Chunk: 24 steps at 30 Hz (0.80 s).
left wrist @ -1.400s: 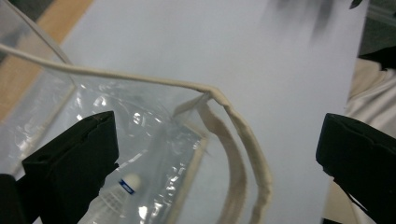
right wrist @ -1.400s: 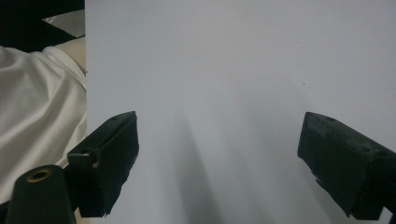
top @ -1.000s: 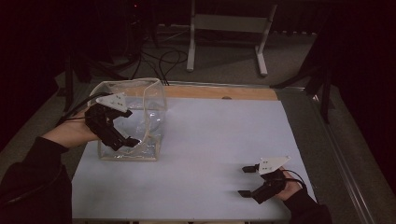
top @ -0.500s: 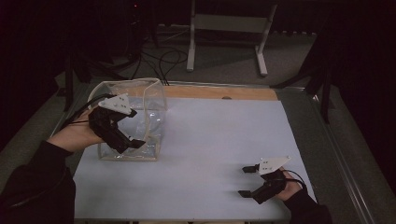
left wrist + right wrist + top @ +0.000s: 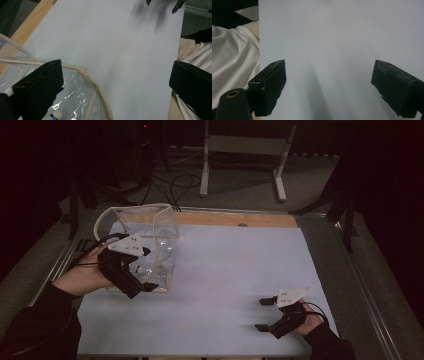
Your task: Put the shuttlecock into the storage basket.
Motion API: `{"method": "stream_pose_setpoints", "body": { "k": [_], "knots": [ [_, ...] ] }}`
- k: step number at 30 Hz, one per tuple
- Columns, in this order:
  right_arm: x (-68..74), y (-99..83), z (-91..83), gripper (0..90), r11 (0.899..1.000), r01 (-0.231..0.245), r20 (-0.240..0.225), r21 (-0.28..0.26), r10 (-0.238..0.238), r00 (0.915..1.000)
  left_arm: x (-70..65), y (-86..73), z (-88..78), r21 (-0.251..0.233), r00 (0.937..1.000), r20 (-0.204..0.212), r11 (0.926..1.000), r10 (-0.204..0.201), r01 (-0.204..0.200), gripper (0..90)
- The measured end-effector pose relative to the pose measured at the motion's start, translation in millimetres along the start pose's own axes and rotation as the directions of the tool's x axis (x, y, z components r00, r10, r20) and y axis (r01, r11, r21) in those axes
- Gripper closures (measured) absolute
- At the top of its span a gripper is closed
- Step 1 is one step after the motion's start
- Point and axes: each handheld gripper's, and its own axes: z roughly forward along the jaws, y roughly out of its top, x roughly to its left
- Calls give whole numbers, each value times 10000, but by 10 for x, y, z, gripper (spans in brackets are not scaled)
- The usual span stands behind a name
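High view: the clear bag (image 5: 150, 240) stands open at the table's (image 5: 225, 270) left, a small white-capped tube (image 5: 55, 114) inside. The left gripper (image 5: 142, 287) is spread wide at the bag's front corner. The right gripper (image 5: 263, 314) rests released, well apart.

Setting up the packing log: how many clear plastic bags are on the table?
1. The clear plastic bag with a cream rim stands at the table's left, beside the left gripper; a white-capped item lies inside it.
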Motion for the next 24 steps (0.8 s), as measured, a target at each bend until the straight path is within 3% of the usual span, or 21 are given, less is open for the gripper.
{"method": "stream_pose_setpoints", "body": {
  "k": [9, 20, 24],
  "knots": [
    [7, -3, 3, 125, 10000, -16, -43, 45, 16, 10000, -98, -53, 59, -167, 10000, 75, 9999, 2, -1, 3],
    [9, 0, -2, 125, 10000, -36, -62, 37, 36, 10000, -309, -51, 158, -340, 9987, 241, 9985, 447, -438, 3],
    [14, -1, -6, 125, 10000, -29, -74, 14, 29, 10000, -376, -81, 230, -403, 9985, 393, 9985, 392, -376, 3]
  ]
}}
